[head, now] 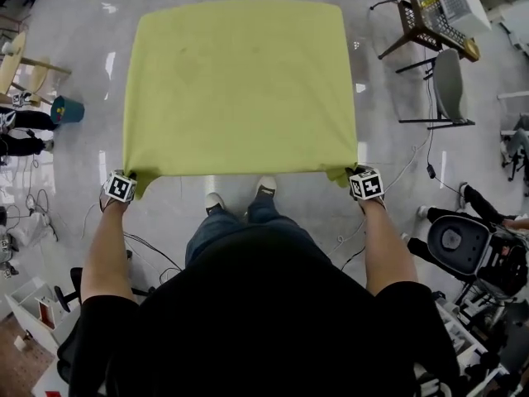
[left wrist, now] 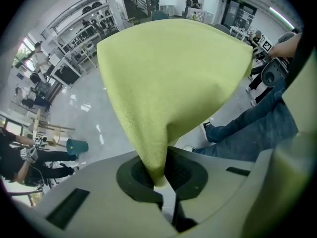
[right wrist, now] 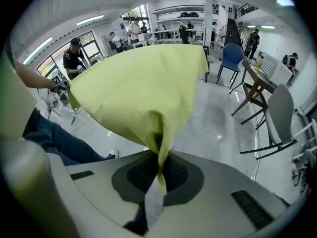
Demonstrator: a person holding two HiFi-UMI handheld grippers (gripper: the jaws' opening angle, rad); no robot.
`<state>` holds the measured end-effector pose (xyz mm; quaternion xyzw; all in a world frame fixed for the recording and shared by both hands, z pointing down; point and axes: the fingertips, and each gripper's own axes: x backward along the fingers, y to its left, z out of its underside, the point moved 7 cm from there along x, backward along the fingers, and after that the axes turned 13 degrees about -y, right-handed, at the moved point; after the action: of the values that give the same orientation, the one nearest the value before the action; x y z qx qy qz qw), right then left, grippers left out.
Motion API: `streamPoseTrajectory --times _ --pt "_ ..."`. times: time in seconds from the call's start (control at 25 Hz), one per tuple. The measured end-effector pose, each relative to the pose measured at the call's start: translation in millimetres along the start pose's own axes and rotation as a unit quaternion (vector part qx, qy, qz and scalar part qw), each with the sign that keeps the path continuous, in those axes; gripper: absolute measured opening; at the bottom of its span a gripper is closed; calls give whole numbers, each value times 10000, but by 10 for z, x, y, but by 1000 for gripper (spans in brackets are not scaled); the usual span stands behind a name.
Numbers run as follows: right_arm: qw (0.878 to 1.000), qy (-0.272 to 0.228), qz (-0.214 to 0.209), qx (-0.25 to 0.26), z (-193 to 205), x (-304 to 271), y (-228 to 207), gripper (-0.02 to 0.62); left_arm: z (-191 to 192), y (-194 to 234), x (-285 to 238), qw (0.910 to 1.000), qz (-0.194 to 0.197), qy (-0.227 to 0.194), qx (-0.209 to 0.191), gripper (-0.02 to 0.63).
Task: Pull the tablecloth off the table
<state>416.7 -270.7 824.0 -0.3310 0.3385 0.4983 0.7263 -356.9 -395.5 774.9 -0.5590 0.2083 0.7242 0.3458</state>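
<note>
Nearest, the person's forearms reach down on either side of their shoes (head: 264, 187). The left gripper (left wrist: 161, 181) has its jaws clamped on the near left corner of the cloth (head: 240, 89), the yellow-green fabric bunched into a cone between the pads. The right gripper (right wrist: 157, 180) pinches the near right corner the same way, with a thin tail of fabric hanging through. The near hem runs straight and taut between them. Beyond, the cloth lies spread flat over the table, hiding it. Farther off on the shiny floor, a teal bin (head: 68, 108) stands at left and a grey chair (head: 450, 85) at right.
</note>
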Motion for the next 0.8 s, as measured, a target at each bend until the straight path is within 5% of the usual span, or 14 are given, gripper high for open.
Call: streamPoseTrajectory --times 0.52,0.8 --pt "9988 -124 423 216 150 607 160 28 172 -184 284 9979 150 -500 -386 25" --pt "9968 -302 707 233 366 1046 771 26 726 -165 624 9958 186 -826 -340 25"
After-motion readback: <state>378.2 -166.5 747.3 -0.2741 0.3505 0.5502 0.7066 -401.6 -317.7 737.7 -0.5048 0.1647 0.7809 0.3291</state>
